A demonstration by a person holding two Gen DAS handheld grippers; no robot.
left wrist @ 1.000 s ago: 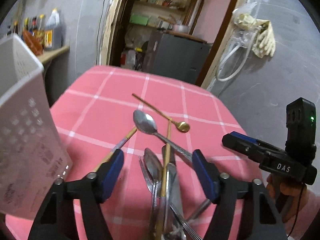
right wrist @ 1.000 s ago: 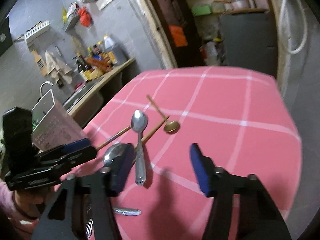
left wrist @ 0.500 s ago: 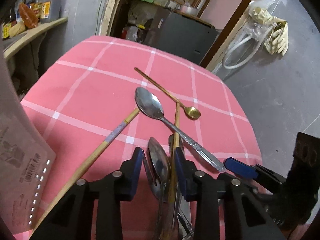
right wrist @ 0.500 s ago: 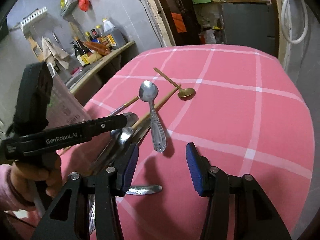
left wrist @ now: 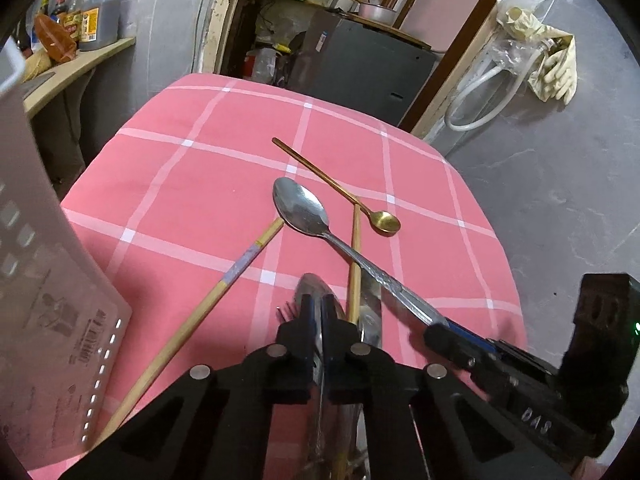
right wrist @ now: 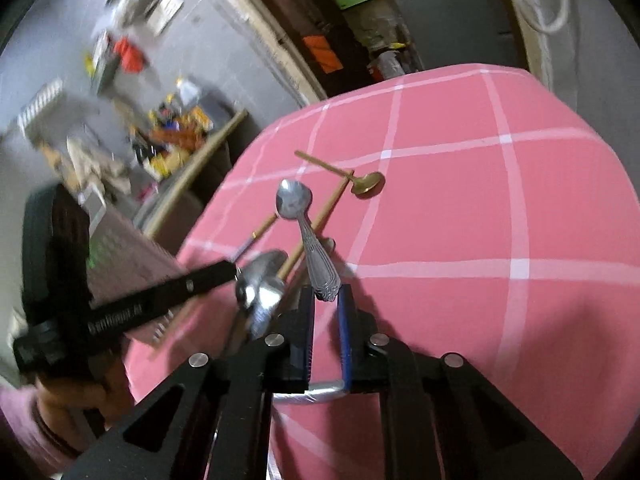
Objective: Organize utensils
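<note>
On the pink-checked counter [left wrist: 192, 184] the utensils lie in a crossed pile beside the white perforated basket [left wrist: 44, 300] — lifting one could drag its neighbours. The left gripper [left wrist: 318, 312] is clamped on a steel spoon [left wrist: 316, 286] touching a chopstick [left wrist: 355, 264]. The right gripper [right wrist: 326, 300] is nearly together around the patterned spoon [right wrist: 306, 232]'s handle tip — so shallow a hold may slip.

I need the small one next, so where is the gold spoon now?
The gold spoon lies on the pink tablecloth at centre of the left wrist view, bowl just right of the big silver spoon and touching a chopstick tip.
</note>
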